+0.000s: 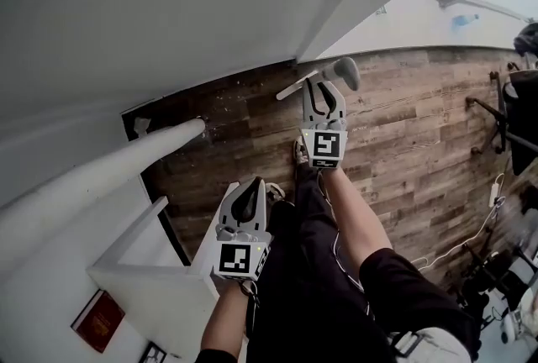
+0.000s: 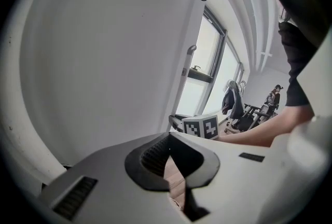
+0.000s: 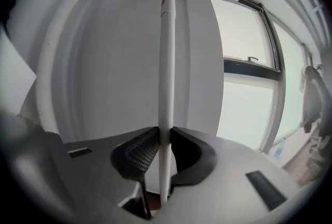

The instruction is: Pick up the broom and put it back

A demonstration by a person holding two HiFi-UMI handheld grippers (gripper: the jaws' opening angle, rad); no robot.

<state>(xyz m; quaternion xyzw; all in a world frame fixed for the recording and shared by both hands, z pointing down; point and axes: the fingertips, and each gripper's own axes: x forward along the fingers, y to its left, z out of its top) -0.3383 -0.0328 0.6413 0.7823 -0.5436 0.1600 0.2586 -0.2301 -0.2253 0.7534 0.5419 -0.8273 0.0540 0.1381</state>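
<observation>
The broom [image 3: 166, 62] is a thin white stick with a dark tip, standing upright against the white wall. My right gripper [image 3: 165, 135] is shut on the stick, with both pads pressed against it. From the head view the broom [image 1: 294, 86] shows as a short white bar with a grey end beside the right gripper [image 1: 324, 88], above the wooden floor. In the left gripper view the broom [image 2: 182, 83] rises by the window frame. My left gripper [image 1: 249, 193] is nearer to me, jaws together with nothing between them [image 2: 168, 140].
A white table [image 1: 126, 269] and a thick white pipe [image 1: 101, 176] stand at the left, with a red book [image 1: 99, 321] below. Office chairs [image 1: 521, 101] and cables [image 1: 471, 235] crowd the right. A person [image 2: 273, 96] stands far off by the window.
</observation>
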